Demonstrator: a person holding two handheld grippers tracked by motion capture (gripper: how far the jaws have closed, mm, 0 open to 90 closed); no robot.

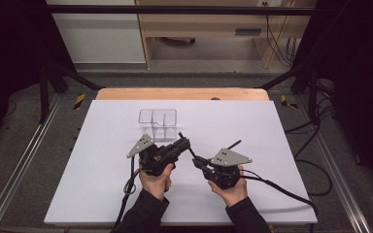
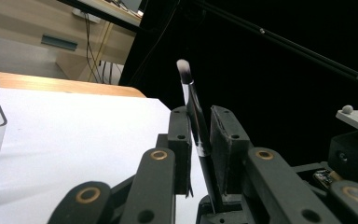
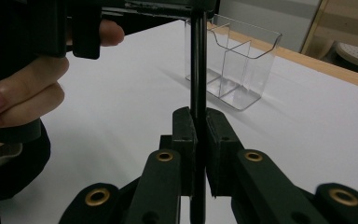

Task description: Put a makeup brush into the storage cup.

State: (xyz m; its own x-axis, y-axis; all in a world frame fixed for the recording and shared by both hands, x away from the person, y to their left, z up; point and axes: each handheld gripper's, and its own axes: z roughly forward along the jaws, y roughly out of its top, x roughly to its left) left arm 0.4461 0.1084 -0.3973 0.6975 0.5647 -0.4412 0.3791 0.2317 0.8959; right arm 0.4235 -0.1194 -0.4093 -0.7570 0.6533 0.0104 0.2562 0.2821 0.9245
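Just in front of the clear plastic box [image 1: 157, 123], your left gripper [image 1: 182, 144] and right gripper [image 1: 197, 160] both pinch the thin black brush [image 2: 196, 125], hands low, side by side.

Clear glossy plastic organiser [image 1: 158, 123], matt white tabletop [image 1: 97, 165], glossy black brush handle [image 2: 200, 135]

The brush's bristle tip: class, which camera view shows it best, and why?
The left gripper view: the brush rises between its jaws, its pale tip clear against black. The right gripper view shows just the dark handle; the high view shows a thin black stick between both grippers.
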